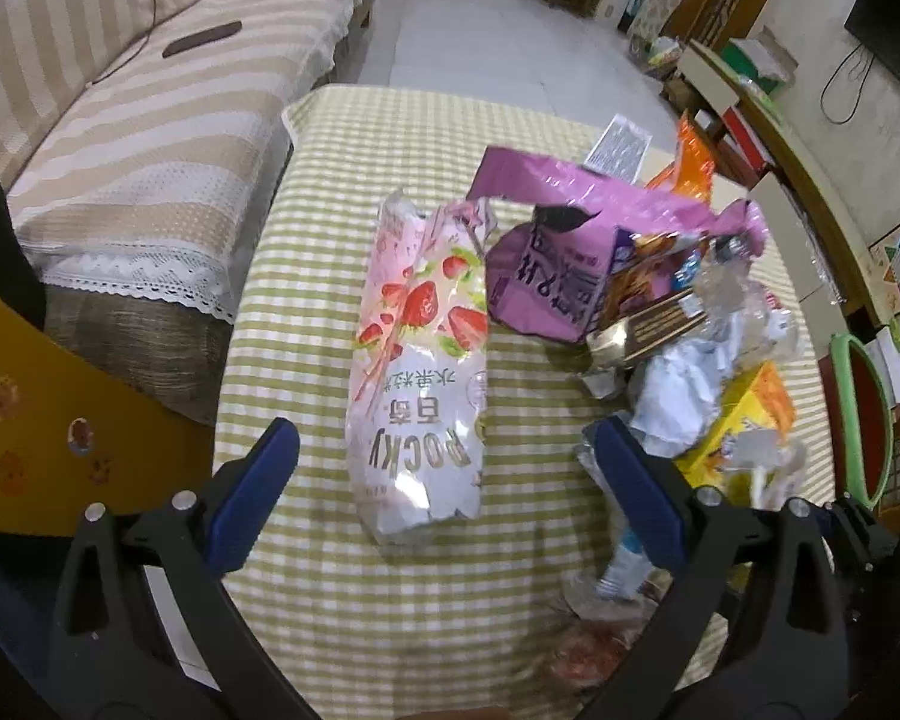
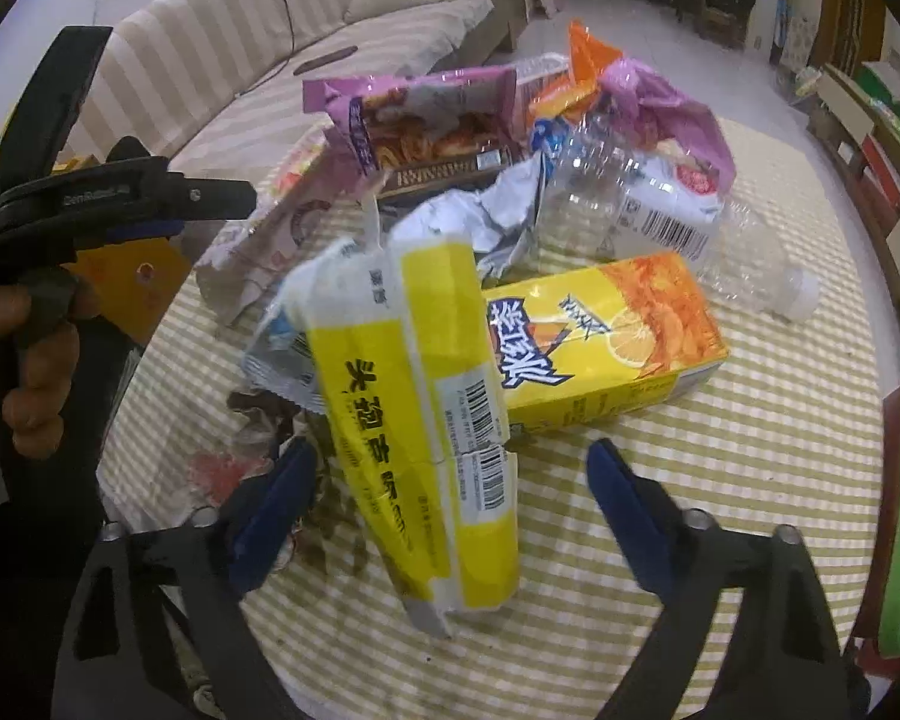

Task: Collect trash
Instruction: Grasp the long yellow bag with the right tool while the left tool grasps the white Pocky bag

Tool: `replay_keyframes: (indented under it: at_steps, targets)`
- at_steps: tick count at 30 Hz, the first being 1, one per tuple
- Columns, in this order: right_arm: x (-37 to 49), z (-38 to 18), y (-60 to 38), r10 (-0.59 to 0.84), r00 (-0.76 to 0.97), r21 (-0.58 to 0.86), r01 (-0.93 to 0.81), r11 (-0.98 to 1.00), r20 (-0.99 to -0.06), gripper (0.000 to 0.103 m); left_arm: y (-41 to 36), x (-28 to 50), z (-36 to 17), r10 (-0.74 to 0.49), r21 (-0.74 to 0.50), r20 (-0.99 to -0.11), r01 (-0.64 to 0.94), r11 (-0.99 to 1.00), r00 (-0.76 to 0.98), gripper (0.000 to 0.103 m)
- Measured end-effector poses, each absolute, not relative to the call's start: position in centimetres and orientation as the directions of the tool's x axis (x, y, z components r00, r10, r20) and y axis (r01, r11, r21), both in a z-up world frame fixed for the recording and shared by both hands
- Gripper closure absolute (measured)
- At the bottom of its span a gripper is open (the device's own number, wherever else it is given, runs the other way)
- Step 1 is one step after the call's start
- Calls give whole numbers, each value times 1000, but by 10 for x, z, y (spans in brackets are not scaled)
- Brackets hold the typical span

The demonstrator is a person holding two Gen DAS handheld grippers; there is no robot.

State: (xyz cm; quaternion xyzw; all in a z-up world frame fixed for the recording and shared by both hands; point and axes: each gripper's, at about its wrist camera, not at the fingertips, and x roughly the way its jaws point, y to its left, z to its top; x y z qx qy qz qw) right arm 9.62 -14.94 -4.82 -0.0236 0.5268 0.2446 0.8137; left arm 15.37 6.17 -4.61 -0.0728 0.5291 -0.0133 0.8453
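Two grippers are held wide open above the checked worktop (image 1: 330, 600), nothing being gripped: the left gripper (image 1: 444, 456) is spread around one pink strawberry wrapper (image 1: 420, 360), the right gripper (image 2: 450, 468) around one yellow wrapper (image 2: 426, 420), with contact apparently not made. One yellow juice carton (image 2: 606, 342), one clear bottle (image 2: 660, 210) and one purple bag (image 1: 546, 276) are seen piled just beside.

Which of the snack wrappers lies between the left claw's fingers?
The pink strawberry Pocky bag, lying flat and alone on the checked cloth; the purple bag sits farther off in the pile.
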Motion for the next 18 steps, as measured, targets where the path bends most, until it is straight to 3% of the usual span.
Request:
replay_keyframes:
  at_steps: [1,6,10,18]
  targets:
    - [97,-51,-149,376,315,224,-426,876,-871,27,62,156,-50,-94,-130,-896,-55,990,435,11]
    - [95,-59,-144,382,303,230,-436,870,-873,55,69,162,-65,-79,-124,-908,-83,989,412,28]
    - [97,-60,-149,396,299,247,-431,868,-868,57,69,166,-73,-93,-136,-918,-85,987,384,48]
    - [97,-47,-161,426,286,280,-435,856,-858,62,66,156,-65,-78,-122,-910,-83,989,407,54]
